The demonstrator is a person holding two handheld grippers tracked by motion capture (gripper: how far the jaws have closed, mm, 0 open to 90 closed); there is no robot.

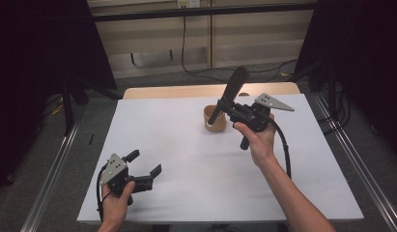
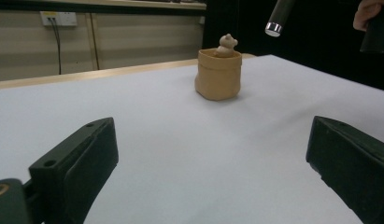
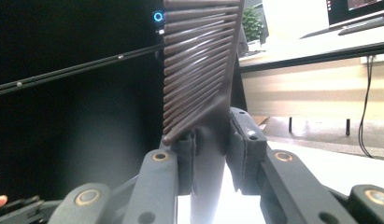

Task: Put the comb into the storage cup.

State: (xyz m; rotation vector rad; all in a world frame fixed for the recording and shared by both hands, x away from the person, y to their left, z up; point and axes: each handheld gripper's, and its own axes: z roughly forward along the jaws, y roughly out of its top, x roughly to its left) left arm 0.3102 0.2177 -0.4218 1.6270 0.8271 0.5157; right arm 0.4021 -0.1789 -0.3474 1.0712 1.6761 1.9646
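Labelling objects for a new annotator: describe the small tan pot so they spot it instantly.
On the white table, look toward the far edge, right of centre. The tan pot stands there, shaped like a little sack with a rolled rim. A small bear figure peeks from its top.

One comb [image 1: 231,92] is on view, a dark wide-toothed one with a round handle, raised just above the pot. One tan pot [image 1: 215,119] stands on the table, and one small bear figure [image 2: 225,45] sits inside that pot. There are two grippers: the right gripper [image 1: 229,107] just beside the pot, the left gripper [image 1: 144,164] well apart from it, toward the near edge. One white table [image 1: 196,164] carries the pot, and two hands hold the grippers.
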